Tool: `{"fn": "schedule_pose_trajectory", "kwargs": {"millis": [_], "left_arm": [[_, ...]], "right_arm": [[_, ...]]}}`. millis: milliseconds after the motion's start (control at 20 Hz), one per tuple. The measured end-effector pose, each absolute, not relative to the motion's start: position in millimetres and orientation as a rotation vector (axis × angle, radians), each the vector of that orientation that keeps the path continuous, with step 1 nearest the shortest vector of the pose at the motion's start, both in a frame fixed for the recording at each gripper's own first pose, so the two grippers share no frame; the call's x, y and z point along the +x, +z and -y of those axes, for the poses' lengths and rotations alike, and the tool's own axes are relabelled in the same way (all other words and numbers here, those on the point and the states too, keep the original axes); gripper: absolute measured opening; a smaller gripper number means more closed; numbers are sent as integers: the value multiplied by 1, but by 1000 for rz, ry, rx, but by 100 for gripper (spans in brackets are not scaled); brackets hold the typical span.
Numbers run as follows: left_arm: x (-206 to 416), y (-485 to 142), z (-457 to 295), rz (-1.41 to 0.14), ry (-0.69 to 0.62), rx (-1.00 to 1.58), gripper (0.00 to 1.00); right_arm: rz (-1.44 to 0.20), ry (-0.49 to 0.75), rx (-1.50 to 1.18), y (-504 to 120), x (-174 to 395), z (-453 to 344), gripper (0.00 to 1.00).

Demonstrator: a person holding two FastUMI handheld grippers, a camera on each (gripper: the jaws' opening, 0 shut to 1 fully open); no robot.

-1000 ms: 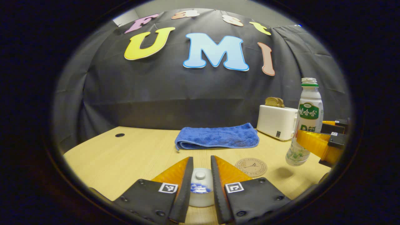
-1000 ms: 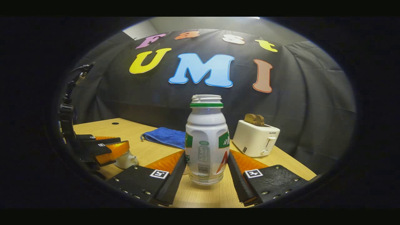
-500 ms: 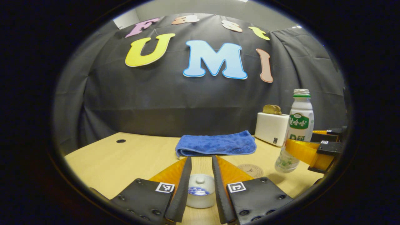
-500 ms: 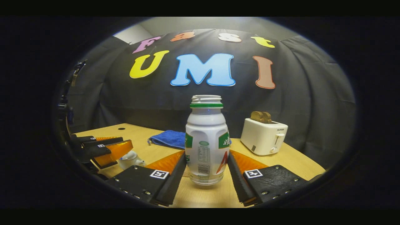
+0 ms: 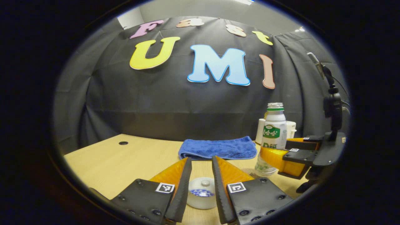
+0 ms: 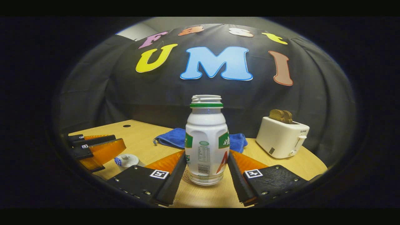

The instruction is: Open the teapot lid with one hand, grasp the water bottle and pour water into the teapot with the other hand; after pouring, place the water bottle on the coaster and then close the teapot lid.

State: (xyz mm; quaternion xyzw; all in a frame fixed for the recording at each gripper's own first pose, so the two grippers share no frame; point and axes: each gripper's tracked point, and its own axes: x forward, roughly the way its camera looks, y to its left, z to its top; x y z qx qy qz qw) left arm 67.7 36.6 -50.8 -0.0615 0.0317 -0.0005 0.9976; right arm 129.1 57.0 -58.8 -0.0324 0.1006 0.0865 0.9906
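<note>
Now the right gripper (image 6: 206, 173) clamps the white plastic water bottle (image 6: 206, 140) above the round cork coaster (image 6: 187, 176); an off-centre release could tip it. Left gripper (image 5: 201, 190) straddles the white teapot lid (image 5: 202, 192), contact unclear, near the wooden table's (image 5: 125, 162) front edge.

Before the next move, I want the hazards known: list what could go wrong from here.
1. The water bottle has no cap and is held by the right gripper; a tilt could spill it.
2. It hangs near the coaster; a poor set-down might miss it.
3. The left gripper straddles the teapot and could knock it.
</note>
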Motion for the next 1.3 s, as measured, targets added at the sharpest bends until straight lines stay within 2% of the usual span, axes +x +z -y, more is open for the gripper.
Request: {"fn": "schedule_pose_trajectory", "kwargs": {"millis": [200, 550, 600, 750, 800, 1300], "left_arm": [[69, -51, -44, -64, 11, -140, 50], [68, -51, -48, -63, 14, -162, 45], [68, -51, -49, -63, 17, -165, 47], [69, -52, -52, -63, 22, -177, 45], [70, -52, -53, -63, 23, -181, 49], [70, -56, -52, -82, 18, -188, 47]], "right_arm": [[-204, 186, -91, -68, 146, -67, 74], [-212, 185, -81, -77, 162, -72, 73], [-218, 185, -72, -80, 163, -72, 73], [-227, 184, -53, -84, 166, -71, 74], [-232, 183, -44, -87, 166, -70, 74], [-244, 186, 27, -87, 165, -71, 74]]}}
